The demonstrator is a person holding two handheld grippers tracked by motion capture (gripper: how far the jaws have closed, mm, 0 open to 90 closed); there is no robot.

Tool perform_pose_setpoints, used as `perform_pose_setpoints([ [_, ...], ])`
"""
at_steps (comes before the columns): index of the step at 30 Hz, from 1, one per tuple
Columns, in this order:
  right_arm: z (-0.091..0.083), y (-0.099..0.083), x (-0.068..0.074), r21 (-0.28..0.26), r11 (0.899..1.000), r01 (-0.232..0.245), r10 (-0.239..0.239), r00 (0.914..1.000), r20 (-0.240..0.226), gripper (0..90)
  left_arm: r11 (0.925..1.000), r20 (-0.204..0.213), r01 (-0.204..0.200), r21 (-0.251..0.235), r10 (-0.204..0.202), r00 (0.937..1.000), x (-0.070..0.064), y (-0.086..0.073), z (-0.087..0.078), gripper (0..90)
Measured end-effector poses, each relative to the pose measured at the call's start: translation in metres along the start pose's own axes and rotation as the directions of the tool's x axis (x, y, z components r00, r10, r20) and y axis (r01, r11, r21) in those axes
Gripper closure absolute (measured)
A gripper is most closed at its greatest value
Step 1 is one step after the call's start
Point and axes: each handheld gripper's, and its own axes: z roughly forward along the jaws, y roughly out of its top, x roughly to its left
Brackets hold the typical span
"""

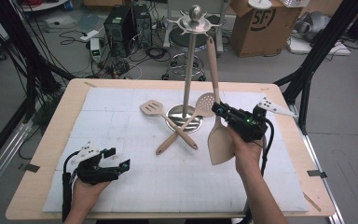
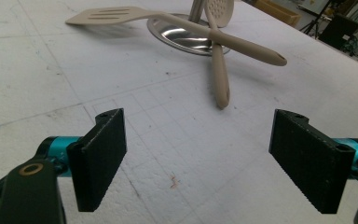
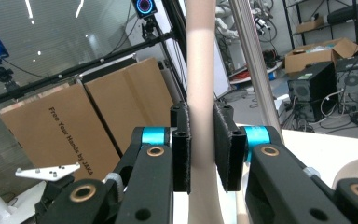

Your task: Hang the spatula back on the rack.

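Note:
My right gripper (image 1: 219, 111) is shut on the handle of a beige solid turner (image 1: 220, 142), held upright with its blade down over the mat and its handle end up beside the stand's pole. Seen in the right gripper view, that handle (image 3: 200, 70) is clamped between the jaws of my right gripper (image 3: 201, 147). My left gripper (image 1: 118, 157) rests open at the front left with nothing in it. Ahead of the left gripper (image 2: 200, 158) lie a slotted spatula (image 2: 107, 15) and a perforated spoon (image 2: 221, 9), their handles crossed.
A metal utensil stand (image 1: 185, 119) with a tall pole (image 3: 249, 60) and hooked top stands mid-table, the slotted spatula (image 1: 151, 108) and perforated spoon (image 1: 206, 103) leaning on its round base (image 2: 186, 39). A white foam mat (image 1: 121, 186) covers the wooden table. Boxes, cables and a stool are behind.

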Motion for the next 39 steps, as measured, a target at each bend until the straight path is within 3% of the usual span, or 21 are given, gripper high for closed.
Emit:
perform_pose_setpoints([
  [7, -0.003, 0.004, 0.002, -0.023, 1.0, 0.004, -0.004, 1.0, 0.007, 79.1, 1.0, 0.001, -0.003, -0.001, 0.003, 1.0, 0.001, 0.0, -0.001, 19.5],
  [19, -0.006, 0.006, 0.006, -0.044, 0.999, 0.007, -0.009, 0.9996, -0.026, 79.1, 1.0, 0.001, -0.002, 0.001, 0.002, 1.0, -0.001, 0.0, 0.0, 19.5],
  [31, 0.003, 0.006, 0.007, -0.008, 1.0, 0.013, -0.013, 0.9996, -0.025, 79.1, 1.0, 0.002, 0.0, -0.003, 0.0, 1.0, -0.001, 0.0, 0.0, 19.5],
  [39, 0.013, 0.003, 0.001, 0.01, 1.0, -0.001, 0.001, 0.9997, -0.025, 79.0, 1.0, 0.0, 0.002, -0.007, -0.002, 1.0, 0.0, 0.0, -0.002, 19.5],
])
